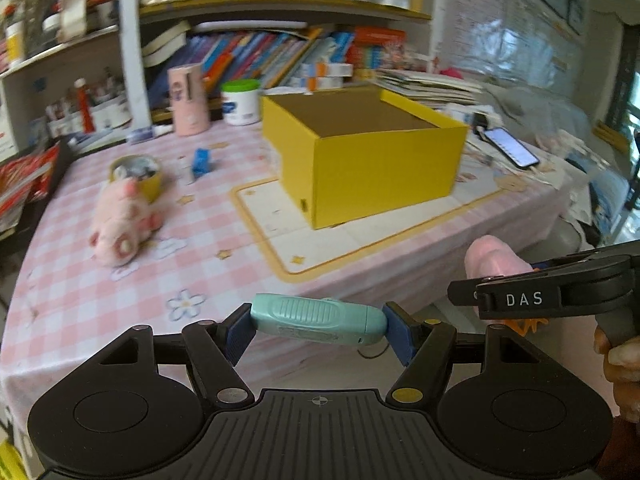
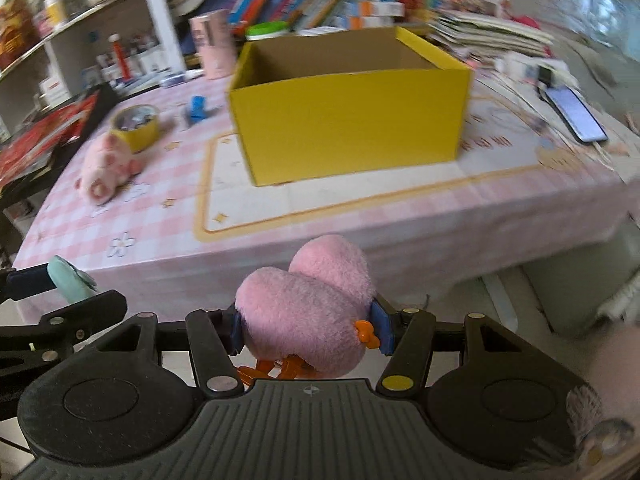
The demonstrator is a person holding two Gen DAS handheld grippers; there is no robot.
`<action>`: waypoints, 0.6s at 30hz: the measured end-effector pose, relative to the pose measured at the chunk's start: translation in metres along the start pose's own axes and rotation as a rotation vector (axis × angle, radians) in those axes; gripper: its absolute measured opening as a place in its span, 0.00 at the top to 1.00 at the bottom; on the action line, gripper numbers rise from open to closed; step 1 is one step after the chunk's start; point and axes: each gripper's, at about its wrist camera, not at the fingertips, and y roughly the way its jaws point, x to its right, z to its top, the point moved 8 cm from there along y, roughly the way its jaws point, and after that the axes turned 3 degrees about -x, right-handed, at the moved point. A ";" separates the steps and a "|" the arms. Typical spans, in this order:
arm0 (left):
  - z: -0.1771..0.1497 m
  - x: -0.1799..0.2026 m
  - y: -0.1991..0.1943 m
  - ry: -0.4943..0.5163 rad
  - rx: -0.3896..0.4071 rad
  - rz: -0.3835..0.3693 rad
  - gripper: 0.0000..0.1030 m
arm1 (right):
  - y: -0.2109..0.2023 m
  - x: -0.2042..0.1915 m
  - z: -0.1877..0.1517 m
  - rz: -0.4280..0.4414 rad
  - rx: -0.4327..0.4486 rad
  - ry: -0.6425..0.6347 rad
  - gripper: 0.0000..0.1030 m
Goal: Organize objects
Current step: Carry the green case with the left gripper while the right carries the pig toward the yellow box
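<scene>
Grippers loaded, both short of the yellow box (image 1: 360,152).

Left gripper (image 1: 319,326) is clamped on a mint-green case (image 1: 318,320); right gripper (image 2: 306,330) is clamped on a pink plush toy (image 2: 308,316) with orange feet, both near the table's (image 2: 280,240) front edge. Still to collect, by my reckoning: the pink plush pig (image 1: 120,228), the yellow tape roll (image 1: 150,184) and a small blue item (image 1: 201,162). Blur hides what that item is, and the box floor is out of sight.

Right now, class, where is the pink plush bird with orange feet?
The pink plush bird is clamped in the right hand-held gripper, off the table's near edge, before the yellow box.
</scene>
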 end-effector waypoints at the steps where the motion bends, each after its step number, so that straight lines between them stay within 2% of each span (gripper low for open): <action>1: 0.002 0.004 0.001 0.009 0.003 -0.009 0.33 | -0.001 0.004 -0.001 -0.007 0.001 0.009 0.46; 10: 0.021 0.030 0.017 0.054 0.017 -0.065 0.33 | -0.005 0.040 0.002 -0.060 0.008 0.057 0.46; 18: 0.039 0.039 0.030 0.061 0.033 -0.065 0.33 | 0.003 0.055 0.021 -0.064 0.009 0.052 0.46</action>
